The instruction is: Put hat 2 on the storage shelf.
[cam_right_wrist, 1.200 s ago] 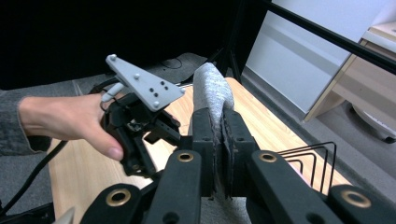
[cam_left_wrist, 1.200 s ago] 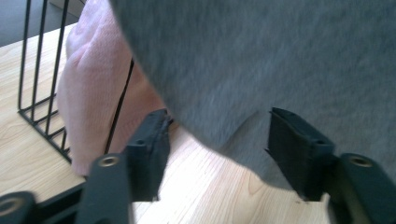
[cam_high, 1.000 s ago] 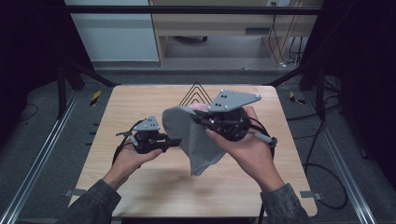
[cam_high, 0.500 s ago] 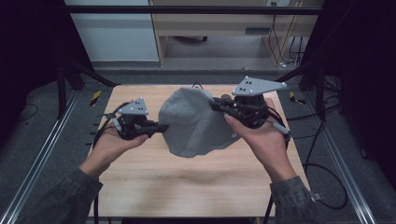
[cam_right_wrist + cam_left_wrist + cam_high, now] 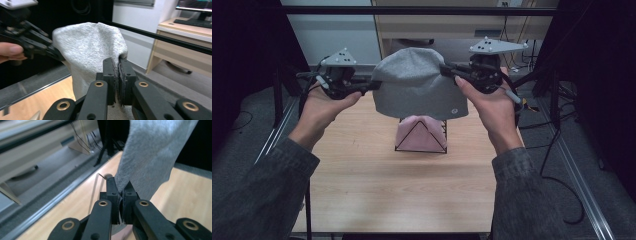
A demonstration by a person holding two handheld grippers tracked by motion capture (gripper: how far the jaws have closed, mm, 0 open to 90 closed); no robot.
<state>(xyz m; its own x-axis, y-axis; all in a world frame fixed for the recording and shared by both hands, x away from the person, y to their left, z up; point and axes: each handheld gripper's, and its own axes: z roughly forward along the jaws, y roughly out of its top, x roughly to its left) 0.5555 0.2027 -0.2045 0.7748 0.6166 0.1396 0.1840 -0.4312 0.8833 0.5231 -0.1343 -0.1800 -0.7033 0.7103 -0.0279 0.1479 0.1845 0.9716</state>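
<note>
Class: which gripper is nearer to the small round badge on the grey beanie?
The right gripper. It clamps the grey beanie on the side just above the badge; the left gripper clamps the opposite edge, farther away.

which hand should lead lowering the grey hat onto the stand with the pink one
Neither clearly: left gripper and right gripper each pinch a side of the grey beanie, hanging above the wire stand. Both should probably lower together.

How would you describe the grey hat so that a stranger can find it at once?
Look above the far half of the wooden table, where a person's two hands hold it up between the left gripper and the right gripper. The grey hat hangs over a wire stand that wears a pink hat; only the grey one is in the air.
</note>
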